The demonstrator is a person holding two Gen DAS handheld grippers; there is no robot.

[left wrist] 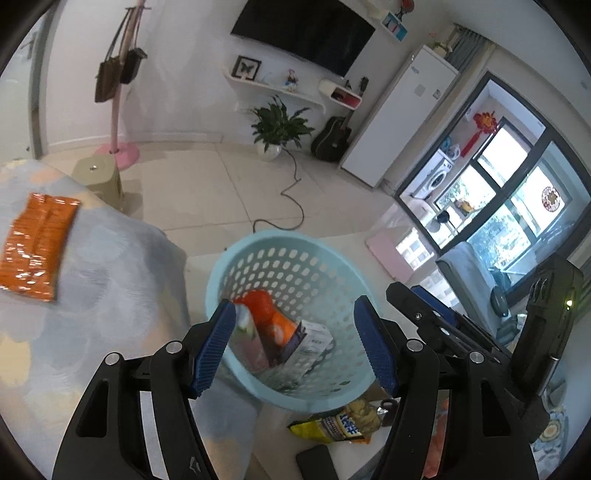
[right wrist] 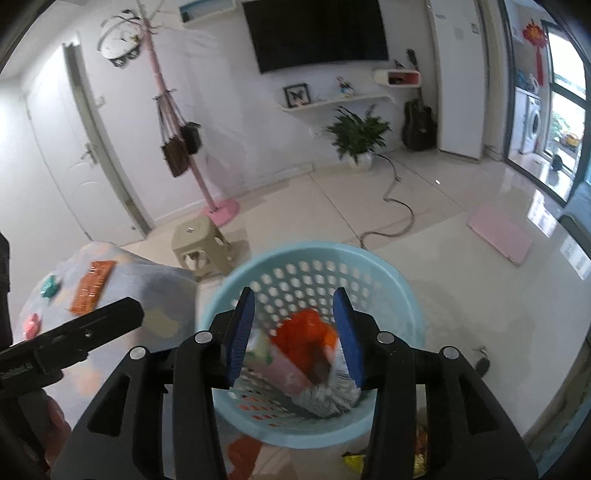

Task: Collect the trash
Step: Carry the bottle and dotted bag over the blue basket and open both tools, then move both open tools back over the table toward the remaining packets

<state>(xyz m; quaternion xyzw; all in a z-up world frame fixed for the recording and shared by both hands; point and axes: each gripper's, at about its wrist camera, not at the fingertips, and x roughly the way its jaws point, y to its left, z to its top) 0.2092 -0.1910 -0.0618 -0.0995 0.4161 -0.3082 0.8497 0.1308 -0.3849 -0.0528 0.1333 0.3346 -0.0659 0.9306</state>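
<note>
Fingers (left wrist: 216, 347), blue-padded, of the left gripper (left wrist: 295, 347): spread moderately wide, nothing clamped between them, poised above the light blue perforated basket (left wrist: 288, 243) at lower centre of the left wrist view. Right gripper (right wrist: 295, 339): pads parted to a narrower gap, nothing pinched, likewise framing the basket's mouth (right wrist: 306, 254) at lower centre of its own view. No earlier view given, so only the present stance is listed. Basket contents: orange wrapper (right wrist: 303, 332), pale pink packet (right wrist: 288, 373), white-grey carton or pouch (right wrist: 332, 395), heaped together on the bottom; blurred, labels unreadable. Orange snack packet (left wrist: 37, 243): flat on the pale patterned cloth (left wrist: 118, 266), left edge of the left wrist view, well apart from the basket. Small teal item (right wrist: 50, 288) and small red item (right wrist: 31, 325): on the same cloth, far left of the right wrist view, identity unclear. Yellow printed bag (left wrist: 340, 422): lower centre of the left wrist view, just below the basket's near wall. Beige plastic stool (right wrist: 201, 243): on the tiled floor beyond the cloth. Pink coat stand (right wrist: 218, 210), potted plant (right wrist: 356, 136), black guitar (right wrist: 419, 122), wall television (right wrist: 317, 29): background.
</note>
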